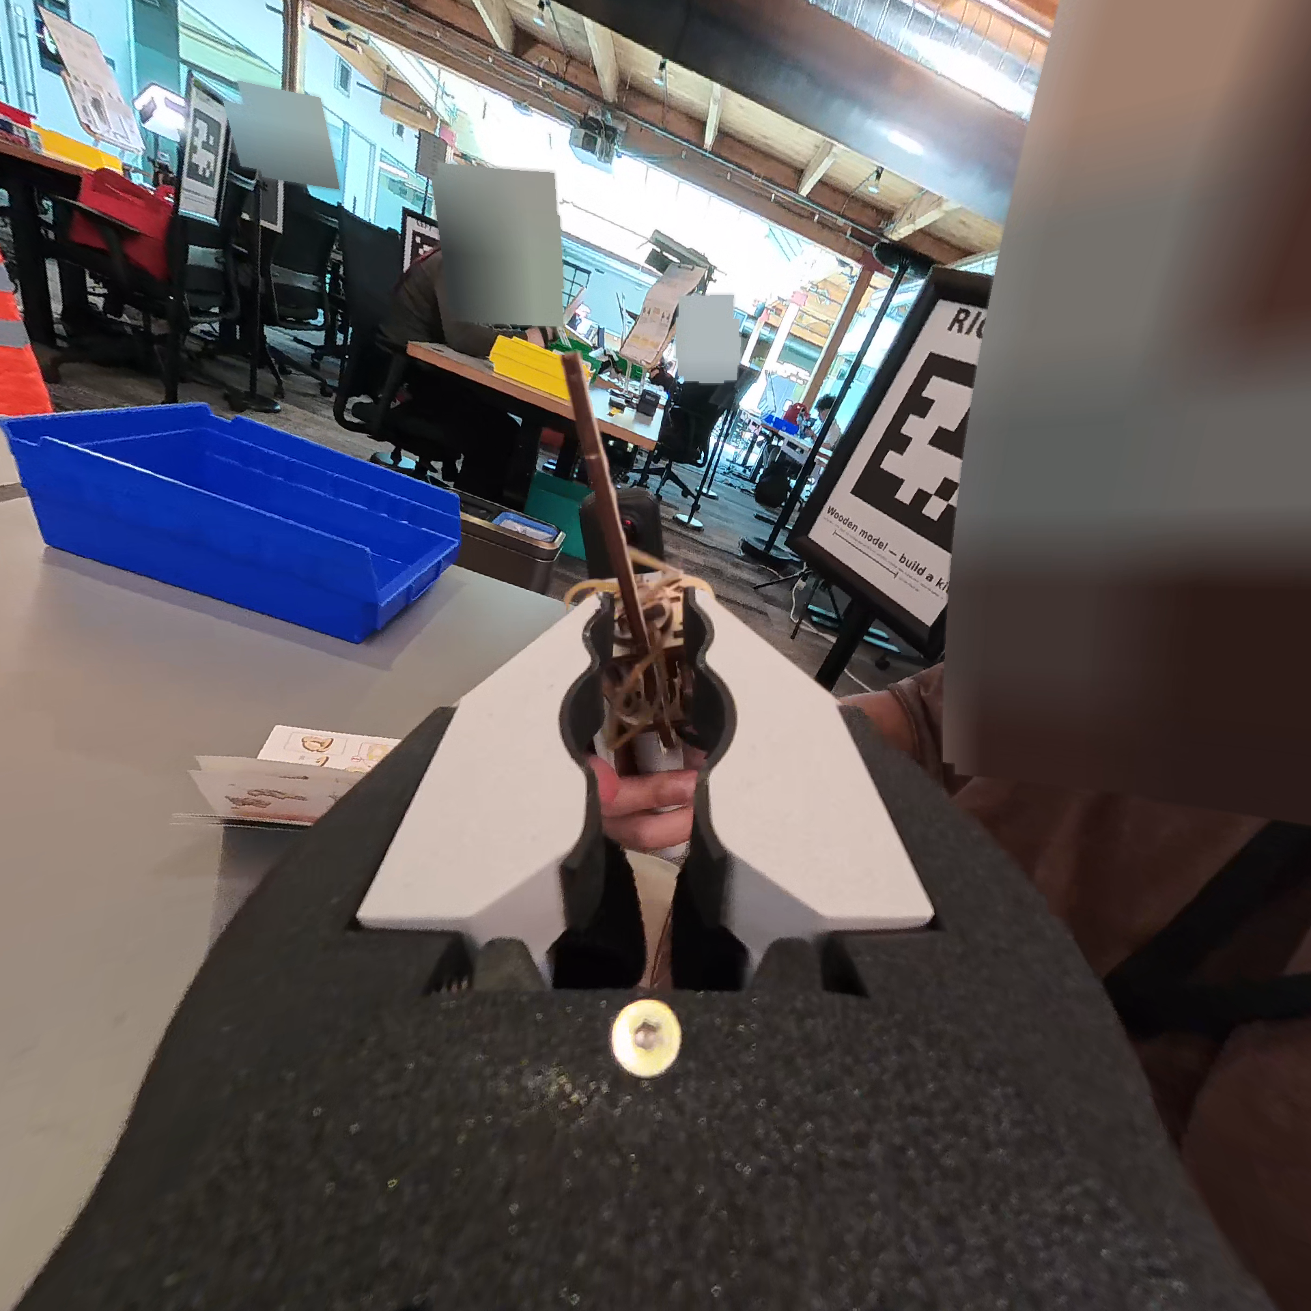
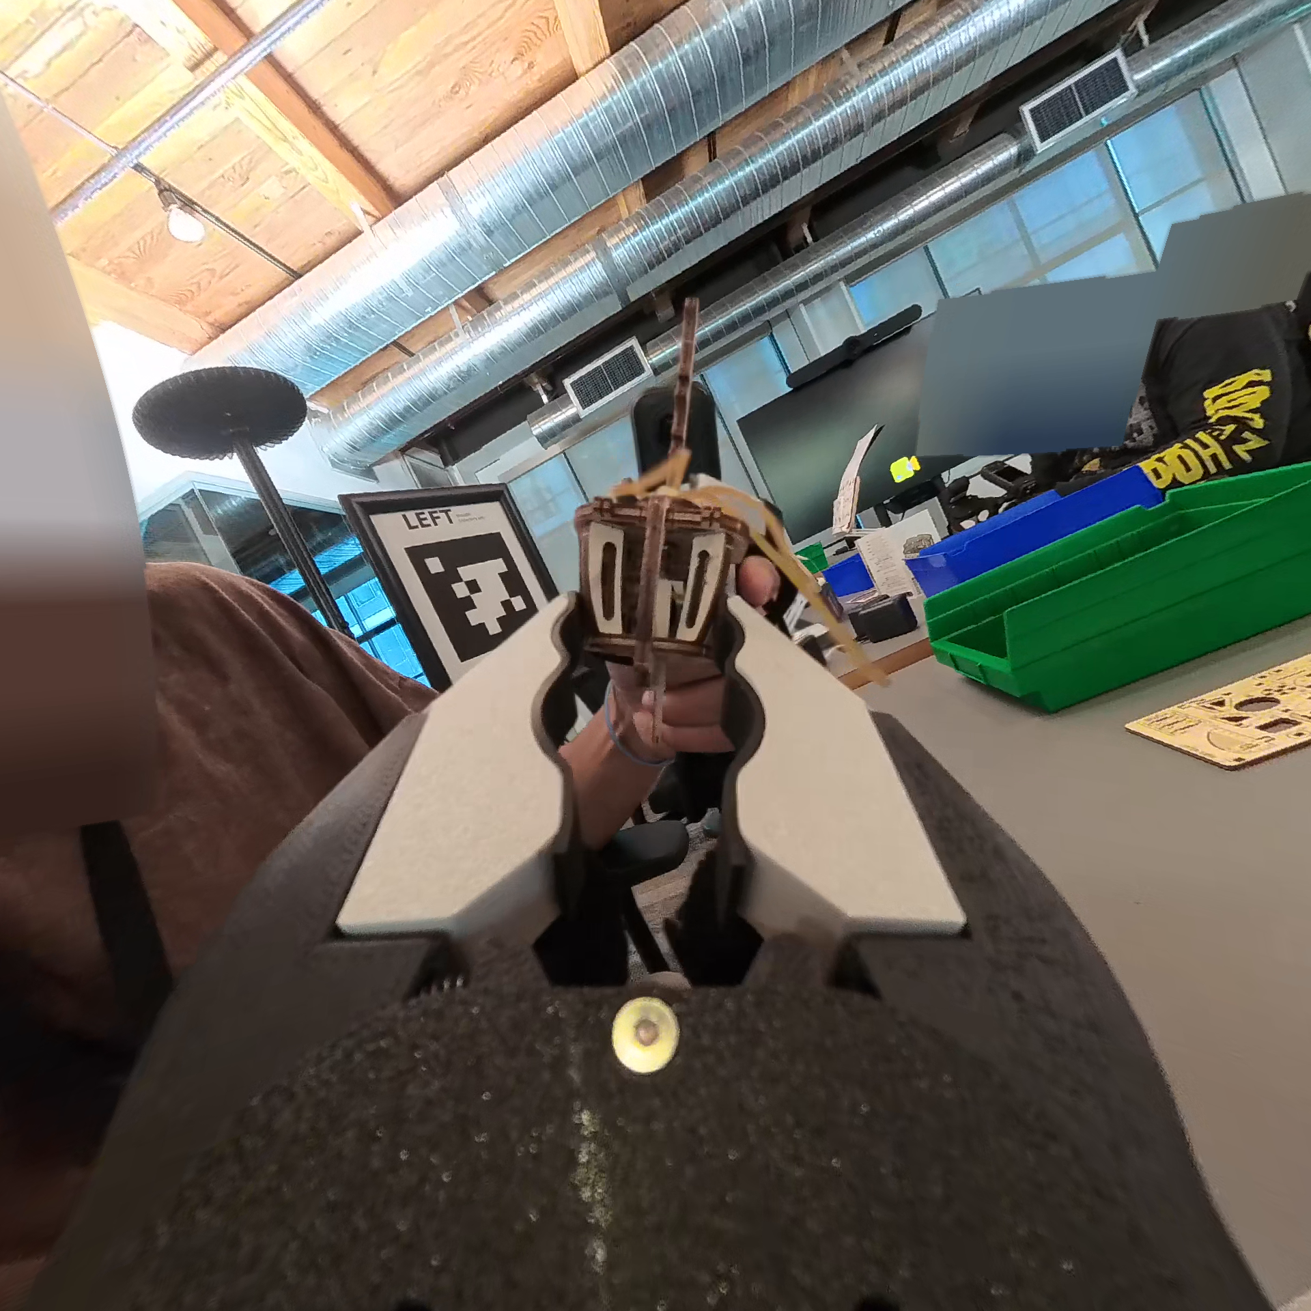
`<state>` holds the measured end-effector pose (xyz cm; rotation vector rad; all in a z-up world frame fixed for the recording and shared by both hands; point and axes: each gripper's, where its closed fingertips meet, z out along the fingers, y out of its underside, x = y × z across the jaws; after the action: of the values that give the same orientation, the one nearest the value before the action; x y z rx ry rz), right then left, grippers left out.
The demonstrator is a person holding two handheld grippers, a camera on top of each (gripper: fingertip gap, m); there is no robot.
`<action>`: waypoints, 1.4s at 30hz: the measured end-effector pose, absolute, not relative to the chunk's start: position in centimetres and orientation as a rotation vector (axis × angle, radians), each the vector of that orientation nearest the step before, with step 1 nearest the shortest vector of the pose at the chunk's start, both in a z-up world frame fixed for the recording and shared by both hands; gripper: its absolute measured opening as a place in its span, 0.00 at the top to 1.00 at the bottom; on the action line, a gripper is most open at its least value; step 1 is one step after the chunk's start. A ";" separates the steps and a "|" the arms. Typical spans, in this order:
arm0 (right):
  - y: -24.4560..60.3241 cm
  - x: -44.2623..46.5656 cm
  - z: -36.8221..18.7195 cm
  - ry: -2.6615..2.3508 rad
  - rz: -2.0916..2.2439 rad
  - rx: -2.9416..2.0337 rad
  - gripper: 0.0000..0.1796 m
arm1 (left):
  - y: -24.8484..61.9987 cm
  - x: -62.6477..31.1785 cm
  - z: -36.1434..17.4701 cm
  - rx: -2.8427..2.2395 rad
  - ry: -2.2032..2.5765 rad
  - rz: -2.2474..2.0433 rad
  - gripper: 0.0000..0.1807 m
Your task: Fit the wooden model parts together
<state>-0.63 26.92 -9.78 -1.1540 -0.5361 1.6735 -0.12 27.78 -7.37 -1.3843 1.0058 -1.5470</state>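
Note:
A small brown wooden model (image 2: 653, 574) with white slotted panels and a thin upright mast (image 2: 687, 369) is held up in the air. My right gripper (image 2: 653, 610) is shut on its body, one white finger on each side. Tan strips (image 2: 801, 589) hang off its right side. In the left wrist view the same model (image 1: 642, 660) shows end-on with looped tan bands, its mast (image 1: 596, 461) leaning up and to the left. My left gripper (image 1: 647, 610) is shut on it. A hand (image 1: 642, 794) shows behind the model, and another hand shows in the right wrist view (image 2: 681, 716).
A blue bin (image 1: 213, 511) and an instruction booklet (image 1: 284, 780) lie on the grey table (image 1: 106, 709). A green bin (image 2: 1107, 610), a blue bin (image 2: 1029, 539) and a flat wooden parts sheet (image 2: 1234, 723) are at the right. Framed marker signs (image 1: 901, 454) (image 2: 461, 567) stand beyond.

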 end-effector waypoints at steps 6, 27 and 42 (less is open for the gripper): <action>26.9 -0.6 -9.9 -0.545 1.661 -1.161 0.80 | 28.2 -0.1 -7.7 -1.407 0.997 -1.520 0.92; 28.2 -1.1 -11.9 -0.636 1.350 -1.269 0.80 | 30.4 -0.6 -10.1 -1.697 0.976 -1.217 0.87; 27.9 -1.4 -12.1 -0.674 1.312 -1.267 0.80 | 29.7 -0.5 -10.8 -1.756 1.022 -1.229 0.93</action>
<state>-1.37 27.92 -12.07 -1.2669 -0.6743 1.3121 -0.52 29.68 -10.76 -1.7559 1.0218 -1.2288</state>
